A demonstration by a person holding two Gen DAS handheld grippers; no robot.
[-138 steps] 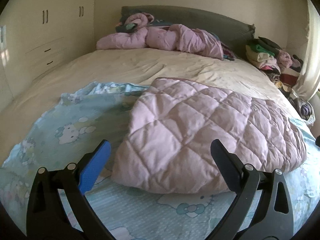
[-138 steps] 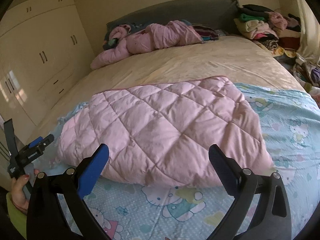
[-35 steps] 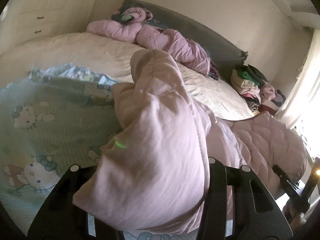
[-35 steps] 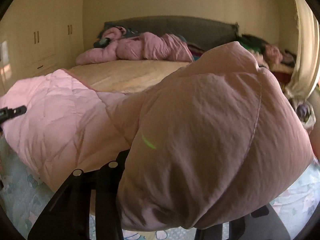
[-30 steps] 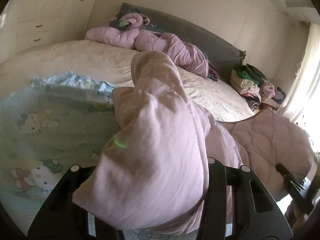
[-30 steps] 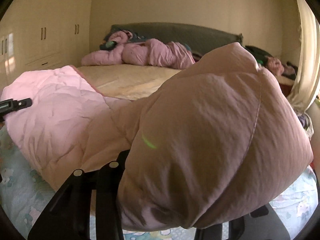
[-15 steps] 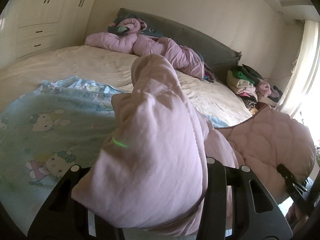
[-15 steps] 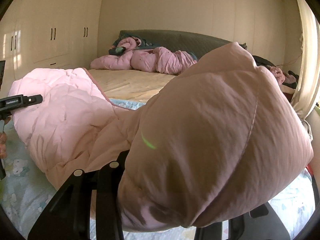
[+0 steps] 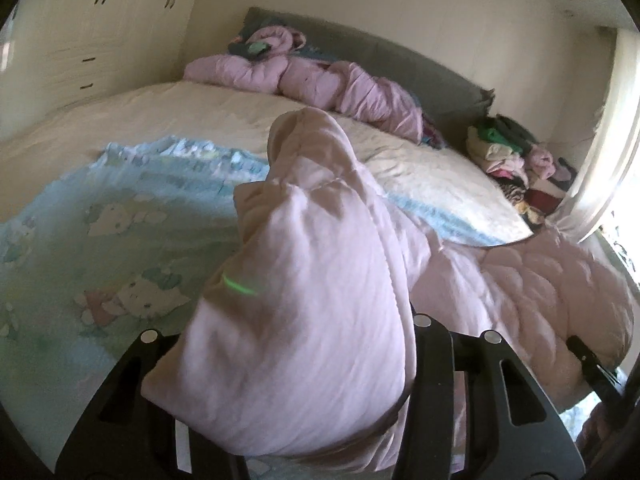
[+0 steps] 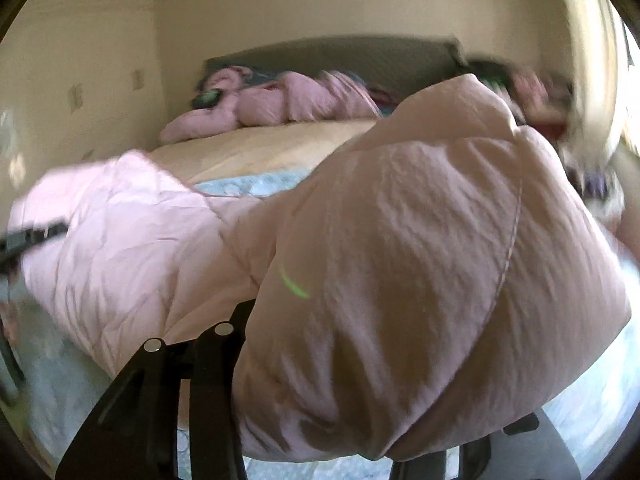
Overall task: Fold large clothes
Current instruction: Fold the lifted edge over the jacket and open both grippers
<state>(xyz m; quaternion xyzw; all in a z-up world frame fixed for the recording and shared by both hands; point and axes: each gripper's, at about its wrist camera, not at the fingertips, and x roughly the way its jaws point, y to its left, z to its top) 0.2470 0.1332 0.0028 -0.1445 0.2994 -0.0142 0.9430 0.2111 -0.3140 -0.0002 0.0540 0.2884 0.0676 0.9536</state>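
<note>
A large pink quilted garment (image 9: 312, 240) hangs in a thick bunch over my left gripper (image 9: 292, 360), whose jaws are opening with the fabric still pressed between them. Its other end (image 10: 420, 240) bulges over my right gripper (image 10: 360, 380), which is also opening with the cloth between its fingers; the right finger is hidden under the fabric. The middle of the garment sags between the two grippers above the blue cartoon-print sheet (image 9: 100, 240). The right gripper's tip (image 9: 592, 364) shows at the left wrist view's far right edge, and the left gripper (image 10: 36, 236) at the right wrist view's left edge.
The cream bed cover (image 9: 180, 120) runs back to a grey headboard (image 9: 400, 64). A crumpled pink jacket (image 9: 320, 80) lies there. A stack of folded clothes (image 9: 508, 152) sits at the bed's far right by a curtain (image 9: 600, 140). Wardrobes (image 9: 80, 40) line the left wall.
Both grippers, once open before the flat garment, now hold it lifted in bunches. In the last second both drifted sideways and the right one rolled, blurring its view.
</note>
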